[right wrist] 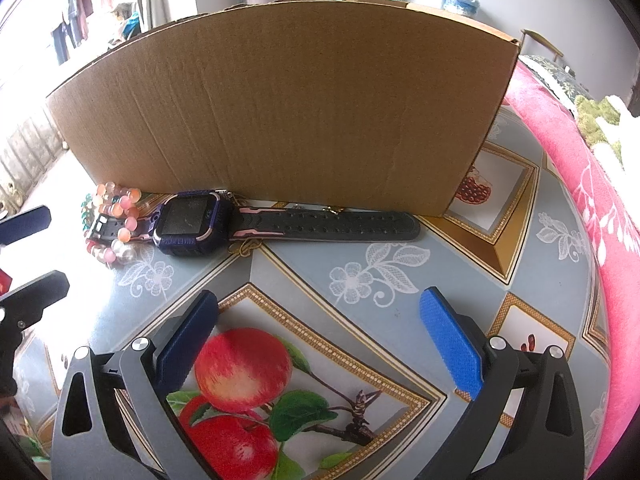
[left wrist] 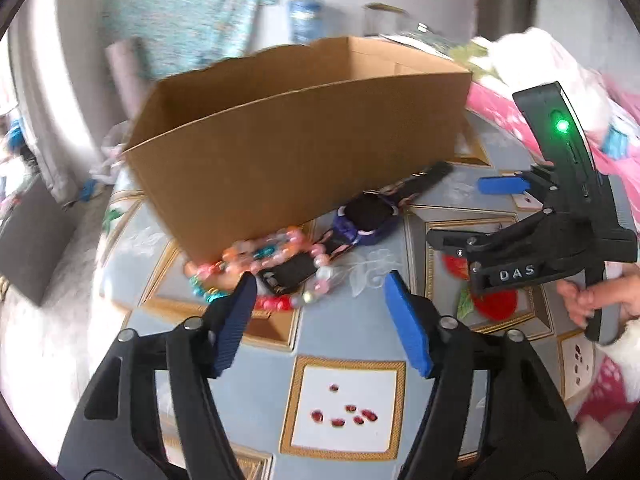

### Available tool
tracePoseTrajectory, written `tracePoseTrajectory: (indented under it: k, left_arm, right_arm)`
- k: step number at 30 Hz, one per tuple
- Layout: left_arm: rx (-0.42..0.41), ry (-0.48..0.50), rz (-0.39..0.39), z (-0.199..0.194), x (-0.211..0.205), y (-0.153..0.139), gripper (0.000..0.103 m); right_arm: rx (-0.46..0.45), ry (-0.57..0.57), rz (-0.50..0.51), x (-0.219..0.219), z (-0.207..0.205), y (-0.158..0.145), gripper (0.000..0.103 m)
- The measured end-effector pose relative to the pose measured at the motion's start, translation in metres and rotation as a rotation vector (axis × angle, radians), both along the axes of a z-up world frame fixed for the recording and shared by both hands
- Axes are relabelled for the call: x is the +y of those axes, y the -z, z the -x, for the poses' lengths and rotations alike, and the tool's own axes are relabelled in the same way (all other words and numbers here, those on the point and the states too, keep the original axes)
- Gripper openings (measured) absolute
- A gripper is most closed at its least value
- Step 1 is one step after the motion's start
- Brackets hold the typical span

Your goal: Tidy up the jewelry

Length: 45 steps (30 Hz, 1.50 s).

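A purple smartwatch [right wrist: 192, 220] with a long black strap lies flat on the table against the front wall of a brown cardboard box [right wrist: 280, 108]; it also shows in the left wrist view [left wrist: 368, 218]. Bead bracelets [left wrist: 256, 268] in pink, orange and teal lie over its left strap end, and show in the right wrist view [right wrist: 116, 216]. A thin gold chain [right wrist: 244, 246] peeks from under the watch. My left gripper [left wrist: 320, 296] is open, just short of the beads. My right gripper [right wrist: 320, 312] is open and empty, well short of the watch; it also shows in the left wrist view [left wrist: 468, 212].
The table carries a grey-blue cloth [right wrist: 360, 276] with fruit and flower prints. The open-topped box [left wrist: 300, 136] stands at the back of it. A pink blanket [right wrist: 580, 200] runs along the right side. The left gripper's fingers [right wrist: 28, 216] show at the right wrist view's left edge.
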<state>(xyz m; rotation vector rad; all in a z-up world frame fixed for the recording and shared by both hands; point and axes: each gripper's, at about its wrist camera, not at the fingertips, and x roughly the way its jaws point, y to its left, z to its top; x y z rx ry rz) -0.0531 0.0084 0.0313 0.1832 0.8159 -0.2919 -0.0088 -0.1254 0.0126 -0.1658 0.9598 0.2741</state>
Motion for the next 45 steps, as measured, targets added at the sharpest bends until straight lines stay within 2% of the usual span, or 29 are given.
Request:
tracePoseTrajectory:
  k: [1,2,4,7,8,11,13,14,18,20,21,22,23,26,30,32,34,37,39,41,45]
  left_arm:
    - [-0.009,0.013,-0.028,-0.003,-0.001,0.002,0.048]
    - [-0.005,0.028,-0.055,-0.010,-0.001,0.004,0.045]
    - [0.024,0.036,-0.076,-0.021,0.001,0.012,0.028]
    - [0.057,0.048,-0.004,-0.029,0.003,0.013,0.019]
    - [0.064,0.054,0.022,-0.034,0.003,0.013,0.019]
    - [0.073,0.123,0.032,-0.042,-0.017,0.012,0.022]
    - [0.071,0.140,0.010,-0.049,-0.026,0.011,0.057]
    - [0.061,0.154,-0.002,-0.053,-0.031,0.011,0.061]
    - [0.069,0.211,-0.108,-0.070,-0.052,0.016,0.059]
    - [0.093,0.231,-0.149,-0.077,-0.060,0.022,0.059]
    - [0.088,0.245,-0.136,-0.079,-0.062,0.022,0.058]
    - [0.107,0.255,-0.118,-0.082,-0.063,0.023,0.050]
    - [0.122,0.253,-0.097,-0.084,-0.063,0.022,0.048]
    - [0.119,0.265,-0.119,-0.081,-0.071,0.021,0.048]
    - [0.134,0.315,-0.062,-0.065,-0.078,0.018,0.048]
    - [0.159,0.345,-0.012,-0.057,-0.082,0.016,0.048]
    - [0.189,0.359,0.060,-0.054,-0.083,0.015,0.048]
    - [0.233,0.383,0.172,-0.051,-0.084,0.014,0.048]
    - [0.258,0.388,0.232,-0.050,-0.086,0.016,0.048]
    - [0.284,0.411,0.316,-0.049,-0.090,0.018,0.048]
    - [0.302,0.436,0.407,-0.040,-0.092,0.022,0.048]
  right_arm:
    - [0.004,0.006,-0.001,-0.001,-0.002,0.000,0.098]
    - [0.010,0.014,-0.022,-0.005,0.002,-0.002,0.098]
    - [0.021,0.012,-0.107,-0.016,0.011,-0.006,0.098]
    - [0.016,0.017,-0.159,-0.030,0.026,-0.009,0.098]
    - [0.005,0.013,-0.175,-0.034,0.031,-0.013,0.098]
    - [0.001,0.007,-0.231,-0.044,0.041,-0.022,0.097]
    - [0.014,0.008,-0.258,-0.048,0.042,-0.020,0.095]
    - [0.017,0.006,-0.265,-0.049,0.043,-0.018,0.095]
    - [0.000,0.009,-0.294,-0.058,0.049,-0.025,0.093]
    - [0.011,0.001,-0.324,-0.062,0.048,-0.024,0.082]
    - [0.018,0.001,-0.339,-0.063,0.050,-0.023,0.082]
    - [0.025,0.002,-0.347,-0.065,0.050,-0.022,0.082]
    - [0.024,0.004,-0.348,-0.065,0.053,-0.022,0.079]
    - [0.054,-0.008,-0.396,-0.072,0.052,-0.020,0.070]
    - [0.095,-0.006,-0.468,-0.078,0.058,-0.018,0.070]
    - [0.153,-0.013,-0.580,-0.085,0.059,-0.014,0.070]
    - [0.227,-0.005,-0.760,-0.096,0.060,-0.006,0.070]
    - [0.281,0.050,-0.885,-0.110,0.067,0.004,0.070]
    - [0.304,0.075,-0.941,-0.117,0.072,0.010,0.070]
    - [0.318,0.096,-1.001,-0.125,0.075,0.015,0.064]
    - [0.286,0.125,-1.090,-0.138,0.077,0.017,0.062]
